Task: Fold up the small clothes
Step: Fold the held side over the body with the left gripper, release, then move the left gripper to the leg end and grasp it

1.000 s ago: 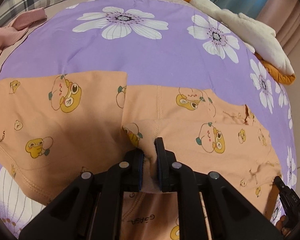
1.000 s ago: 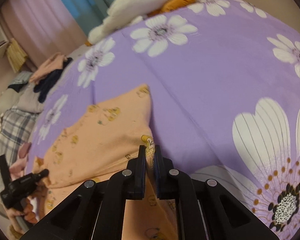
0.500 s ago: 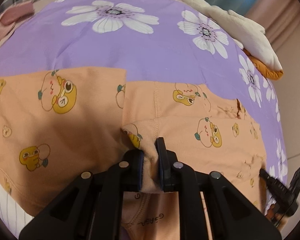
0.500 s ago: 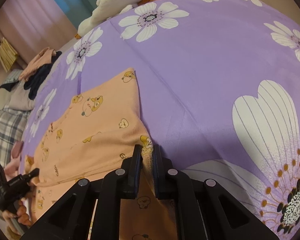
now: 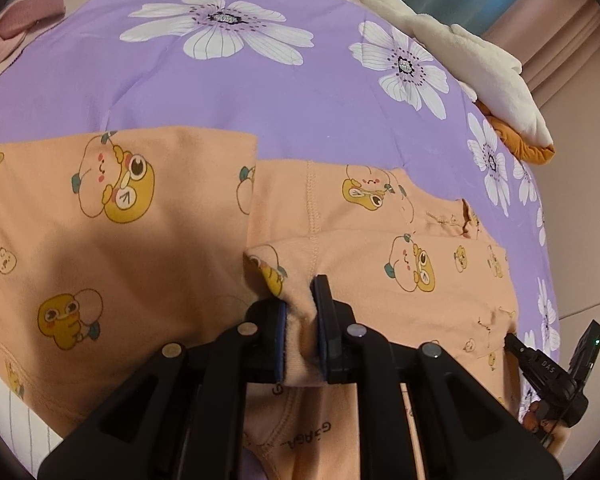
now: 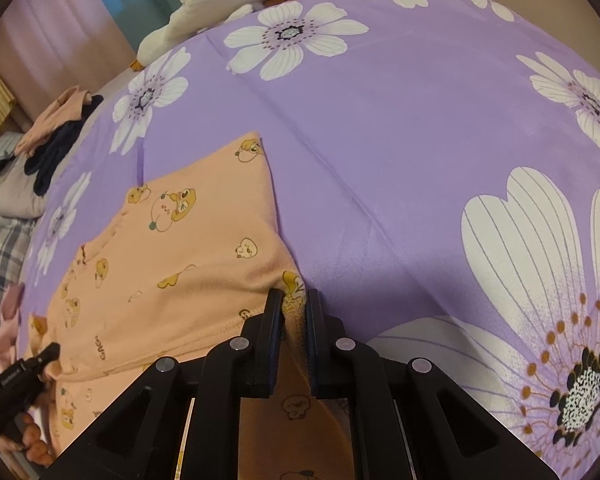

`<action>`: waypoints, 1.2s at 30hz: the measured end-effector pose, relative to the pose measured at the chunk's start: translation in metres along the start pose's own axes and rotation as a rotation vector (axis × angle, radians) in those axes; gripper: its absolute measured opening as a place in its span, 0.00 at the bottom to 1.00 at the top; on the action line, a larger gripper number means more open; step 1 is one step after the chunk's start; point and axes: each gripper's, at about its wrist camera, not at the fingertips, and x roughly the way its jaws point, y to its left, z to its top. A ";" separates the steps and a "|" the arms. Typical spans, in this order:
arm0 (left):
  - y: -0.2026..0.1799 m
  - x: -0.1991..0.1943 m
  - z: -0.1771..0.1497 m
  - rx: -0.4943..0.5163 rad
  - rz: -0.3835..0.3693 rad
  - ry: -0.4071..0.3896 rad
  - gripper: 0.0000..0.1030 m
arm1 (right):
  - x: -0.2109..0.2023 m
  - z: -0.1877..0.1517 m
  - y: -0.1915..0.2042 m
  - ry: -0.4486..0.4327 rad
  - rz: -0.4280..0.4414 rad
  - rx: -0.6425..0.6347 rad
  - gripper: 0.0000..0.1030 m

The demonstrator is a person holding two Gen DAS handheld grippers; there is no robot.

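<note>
One pair of peach children's pants, printed with yellow cartoon animals, lies spread on a purple bedsheet patterned with large white daisies. In the left wrist view its far edge runs straight across the middle of the sheet, stepping down at a fold line near the centre. Beyond that edge the sheet is bare purple up to the bed's far side.

The left gripper has its fingers pinching a bunched fold of the pants near the garment's middle; peach fabric fills the gap between the blue pads. The right gripper has its fingers pinching a corner of the same garment, with cloth hanging down between them. In the right wrist view the pants reach away to the left, and their right edge borders a wide stretch of uncovered sheet.

Each gripper shows in the other's view: the right one at the garment's right end, the left one at the lower left with the person's hand under it.

A white plush toy with orange parts lies along the bed's far right edge. One loose pile of clothes, peach and dark navy, sits at the far corner, beside plaid fabric. A pink garment lies off the sheet's upper left corner.
</note>
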 end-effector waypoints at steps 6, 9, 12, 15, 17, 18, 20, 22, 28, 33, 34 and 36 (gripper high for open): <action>-0.019 -0.028 -0.002 0.049 0.051 -0.009 0.30 | -0.008 0.000 0.006 0.021 -0.042 0.005 0.07; -0.026 -0.050 -0.006 0.086 0.035 -0.061 0.55 | -0.016 -0.002 0.014 -0.007 -0.109 -0.028 0.21; -0.025 -0.073 -0.006 0.082 -0.014 -0.094 0.67 | -0.028 -0.001 0.020 -0.052 -0.131 -0.043 0.49; -0.019 -0.095 -0.007 0.052 0.013 -0.137 0.76 | -0.044 0.001 0.026 -0.098 -0.107 -0.053 0.61; -0.011 -0.113 -0.011 0.029 0.016 -0.198 0.85 | -0.056 0.001 0.031 -0.130 -0.083 -0.060 0.74; -0.007 -0.120 -0.012 0.022 0.022 -0.221 0.89 | -0.061 0.001 0.034 -0.147 -0.071 -0.064 0.78; 0.000 -0.133 -0.014 0.007 0.053 -0.253 0.90 | -0.071 0.001 0.043 -0.178 -0.041 -0.085 0.80; 0.007 -0.144 -0.014 -0.004 0.089 -0.285 0.92 | -0.079 -0.001 0.050 -0.194 -0.014 -0.098 0.88; 0.036 -0.163 -0.009 -0.101 0.098 -0.327 0.95 | -0.094 -0.006 0.074 -0.231 0.085 -0.127 0.90; 0.054 -0.172 -0.010 -0.151 0.108 -0.338 0.95 | -0.094 -0.010 0.090 -0.229 0.099 -0.152 0.90; 0.056 -0.174 -0.009 -0.157 0.111 -0.339 0.95 | -0.093 -0.011 0.092 -0.227 0.100 -0.156 0.90; 0.064 -0.176 -0.009 -0.178 0.129 -0.341 0.95 | -0.092 -0.013 0.095 -0.221 0.104 -0.159 0.90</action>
